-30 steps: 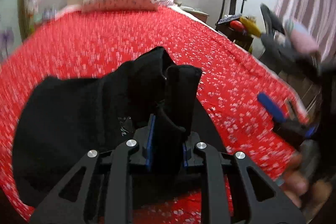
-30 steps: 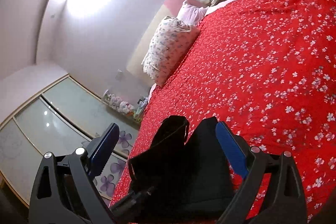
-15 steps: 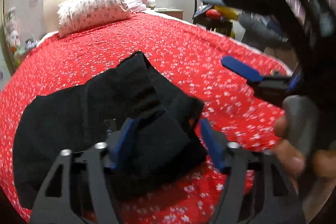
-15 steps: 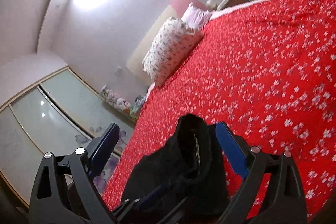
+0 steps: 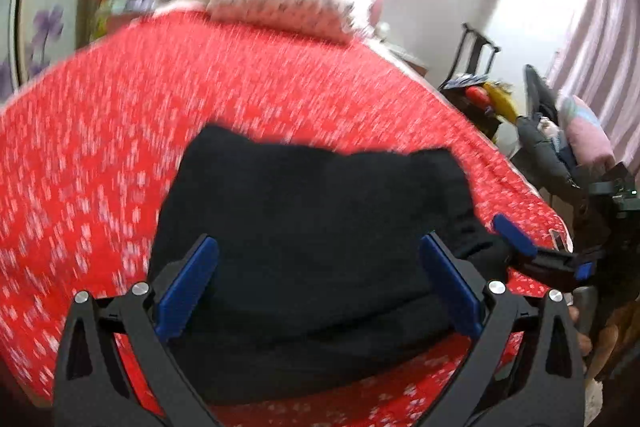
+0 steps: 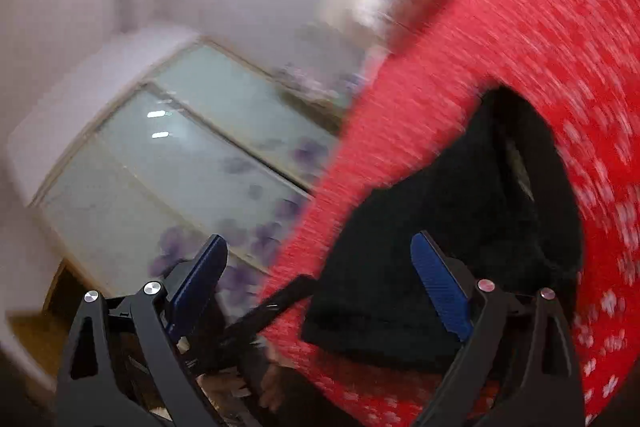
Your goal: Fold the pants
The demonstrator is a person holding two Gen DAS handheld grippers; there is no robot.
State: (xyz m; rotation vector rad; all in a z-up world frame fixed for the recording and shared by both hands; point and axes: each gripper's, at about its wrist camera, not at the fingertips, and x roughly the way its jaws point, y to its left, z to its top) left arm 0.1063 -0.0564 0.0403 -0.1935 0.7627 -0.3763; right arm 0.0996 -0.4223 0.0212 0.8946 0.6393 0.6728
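The black pants [image 5: 316,227] lie folded in a compact bundle on the red flowered bedspread [image 5: 100,131]. My left gripper [image 5: 316,283] is open and empty, its blue pads wide apart just above the near edge of the bundle. My right gripper [image 6: 320,279] is open and empty; it shows at the right of the left wrist view [image 5: 540,255], beside the bundle's right end. In the right wrist view the pants [image 6: 460,227] lie past the right pad on the bedspread [image 6: 540,47]. Both views are blurred by motion.
Pillows [image 5: 284,3] sit at the head of the bed. A dark chair with clutter [image 5: 476,83] and piled clothes [image 5: 576,135] stand at the right of the bed. A glass wardrobe with purple flowers [image 6: 180,163] is at the left.
My left gripper has opened and let go of the pants, which now lie flat as a folded bundle. Both grippers have swung; the right one now sits by the bundle's end.
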